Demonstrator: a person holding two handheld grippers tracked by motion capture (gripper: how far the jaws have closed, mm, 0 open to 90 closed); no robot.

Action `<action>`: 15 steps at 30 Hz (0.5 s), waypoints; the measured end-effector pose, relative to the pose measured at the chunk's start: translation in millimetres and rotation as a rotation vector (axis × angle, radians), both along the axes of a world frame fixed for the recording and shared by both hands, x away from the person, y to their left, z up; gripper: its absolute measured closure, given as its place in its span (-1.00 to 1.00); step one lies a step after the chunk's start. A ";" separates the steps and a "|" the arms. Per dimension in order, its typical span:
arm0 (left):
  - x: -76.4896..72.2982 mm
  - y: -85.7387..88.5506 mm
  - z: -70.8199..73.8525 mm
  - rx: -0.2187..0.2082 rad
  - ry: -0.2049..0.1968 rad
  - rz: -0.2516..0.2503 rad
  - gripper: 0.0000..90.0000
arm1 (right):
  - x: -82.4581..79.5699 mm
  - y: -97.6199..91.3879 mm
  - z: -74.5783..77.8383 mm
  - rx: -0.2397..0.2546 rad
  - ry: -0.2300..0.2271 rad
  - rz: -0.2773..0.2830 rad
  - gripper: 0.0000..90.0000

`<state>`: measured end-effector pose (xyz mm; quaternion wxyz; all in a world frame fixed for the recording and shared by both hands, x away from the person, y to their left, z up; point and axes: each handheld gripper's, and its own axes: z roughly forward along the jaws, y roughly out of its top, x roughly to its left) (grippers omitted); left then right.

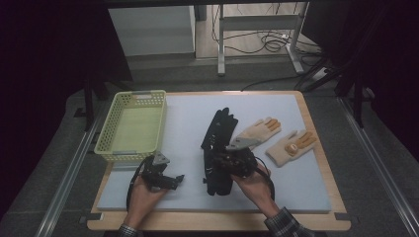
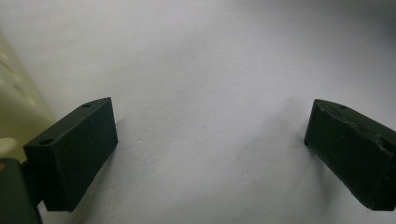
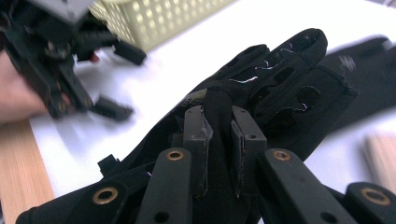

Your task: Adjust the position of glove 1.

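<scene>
Pinching soft black glove (image 3: 261, 88) fabric, right tongs (image 3: 219, 140) hold it; left tongs (image 2: 210, 154) gape wide.

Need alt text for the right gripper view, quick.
The right gripper is shut on a fold of a black glove above a white mat. Beyond, blurred, the left gripper stands open near a yellow basket.
</scene>
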<state>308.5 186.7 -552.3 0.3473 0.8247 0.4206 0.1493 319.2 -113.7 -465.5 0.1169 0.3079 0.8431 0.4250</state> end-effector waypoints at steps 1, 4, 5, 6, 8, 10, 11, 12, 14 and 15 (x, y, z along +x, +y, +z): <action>0.0 -0.1 -0.2 -0.002 -0.002 0.002 -0.94 | -2.8 -4.1 -2.7 -0.002 0.005 -0.005 0.72; 0.0 0.1 0.0 0.002 0.000 -0.001 -0.94 | -15.8 -20.0 -20.1 0.000 0.031 -0.043 0.72; 0.0 0.2 0.1 0.002 0.000 -0.001 -0.94 | -17.9 -21.9 -24.9 -0.004 0.033 -0.048 0.71; 0.0 0.2 0.1 0.002 0.000 -0.001 -0.94 | -17.9 -21.9 -24.9 -0.004 0.033 -0.048 0.71; 0.0 0.0 -0.1 0.001 -0.001 0.000 -0.94 | -21.1 -23.3 -34.3 -0.026 0.041 -0.051 0.65; -0.1 0.1 0.0 0.002 -0.001 -0.001 -0.94 | -22.2 -23.1 -41.6 -0.054 0.042 -0.047 0.44; -0.1 0.1 0.0 0.002 -0.001 -0.001 -0.94 | -22.9 -24.0 -42.2 -0.061 0.032 -0.051 0.35; -0.1 0.1 0.0 0.002 0.000 -0.001 -0.94 | -22.5 -26.1 -40.5 -0.056 0.028 -0.051 0.28; 0.0 0.2 0.1 0.002 0.001 -0.001 -0.94 | -18.6 -34.9 -30.0 -0.027 0.018 -0.067 0.18; 0.0 0.1 0.0 0.001 -0.001 -0.001 -0.94 | -16.9 -37.5 -26.9 -0.030 0.012 -0.074 0.17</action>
